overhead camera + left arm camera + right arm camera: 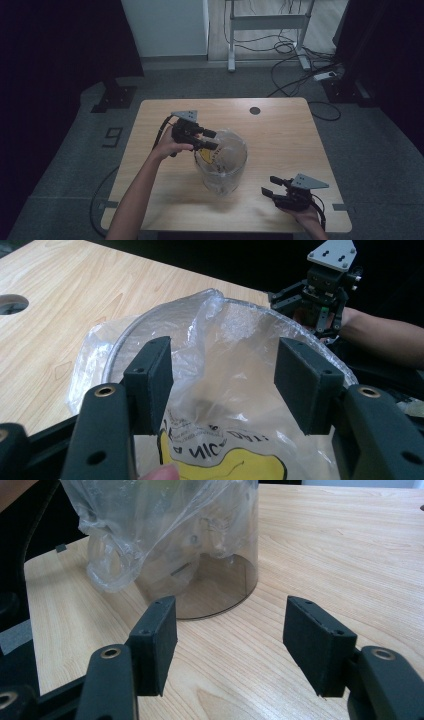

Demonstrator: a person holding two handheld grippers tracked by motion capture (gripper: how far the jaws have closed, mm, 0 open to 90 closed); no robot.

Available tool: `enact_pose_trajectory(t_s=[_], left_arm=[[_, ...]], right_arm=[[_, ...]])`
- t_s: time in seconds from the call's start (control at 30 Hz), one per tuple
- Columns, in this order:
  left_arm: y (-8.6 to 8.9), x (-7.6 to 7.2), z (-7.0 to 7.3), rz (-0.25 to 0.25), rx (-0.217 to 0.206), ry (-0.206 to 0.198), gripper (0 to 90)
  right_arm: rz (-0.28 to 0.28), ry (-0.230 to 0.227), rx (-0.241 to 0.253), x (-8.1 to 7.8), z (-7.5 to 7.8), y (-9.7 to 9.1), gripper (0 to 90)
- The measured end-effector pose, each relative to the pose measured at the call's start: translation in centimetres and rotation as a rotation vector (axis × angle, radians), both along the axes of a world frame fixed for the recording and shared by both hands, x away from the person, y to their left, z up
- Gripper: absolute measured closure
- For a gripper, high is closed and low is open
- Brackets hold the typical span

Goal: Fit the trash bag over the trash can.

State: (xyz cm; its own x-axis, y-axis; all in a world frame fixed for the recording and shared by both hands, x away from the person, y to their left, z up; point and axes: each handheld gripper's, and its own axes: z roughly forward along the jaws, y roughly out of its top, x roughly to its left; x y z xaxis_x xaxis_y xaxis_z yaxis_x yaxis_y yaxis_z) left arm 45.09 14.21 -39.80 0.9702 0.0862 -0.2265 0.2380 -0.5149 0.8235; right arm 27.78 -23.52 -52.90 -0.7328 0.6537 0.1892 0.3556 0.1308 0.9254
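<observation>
Bag (222, 155), thin and slippery, lines a light bin (210, 587); my left gripper (210, 139) spreads its fingers over the bag's rim fold, my best hold; right gripper (272, 186) waits beside, spread, empty.

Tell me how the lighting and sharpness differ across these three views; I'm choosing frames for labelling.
High view: dim and soft, dark corners, the clear plastic bag a pale blur. Left gripper view: brighter, bag film sharp with small glints, near jaws slightly soft, black background. Right gripper view: evenly lit, wood table grain crisp, transparent bin readable, top left dark.
</observation>
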Motion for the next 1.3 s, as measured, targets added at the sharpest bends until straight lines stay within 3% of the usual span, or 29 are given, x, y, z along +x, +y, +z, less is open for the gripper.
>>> enact_pose_trajectory(t_s=[0.23,0.37,0.53,1.0,1.1,1.3], left_arm=[[-1.5,0.2,0.3,-0.02,0.066,0.002,41.1],[-2.9,0.5,0.0,-0.027,0.15,0.007,40.7],[-3.8,0.7,-0.3,-0.028,0.214,0.006,40.5],[-4.8,1.2,-0.5,0.078,0.275,-0.009,42.3],[-4.9,1.1,-0.4,0.063,0.274,-0.008,41.4],[-5.2,0.0,0.1,-0.036,0.241,-0.014,43.0]], right_arm=[[0.002,0.003,-0.002,0.0,-0.1,0.0,38.4],[0.0,0.004,-0.001,0.0,-0.2,-0.1,38.4],[-0.002,0.007,-0.001,0.0,-0.3,-0.1,38.3],[-0.003,0.004,-0.006,0.0,-0.3,-0.1,38.2],[-0.007,0.003,-0.005,-0.1,-0.3,-0.2,38.2],[-0.006,0.007,-0.008,0.0,-0.4,-0.2,38.2]])
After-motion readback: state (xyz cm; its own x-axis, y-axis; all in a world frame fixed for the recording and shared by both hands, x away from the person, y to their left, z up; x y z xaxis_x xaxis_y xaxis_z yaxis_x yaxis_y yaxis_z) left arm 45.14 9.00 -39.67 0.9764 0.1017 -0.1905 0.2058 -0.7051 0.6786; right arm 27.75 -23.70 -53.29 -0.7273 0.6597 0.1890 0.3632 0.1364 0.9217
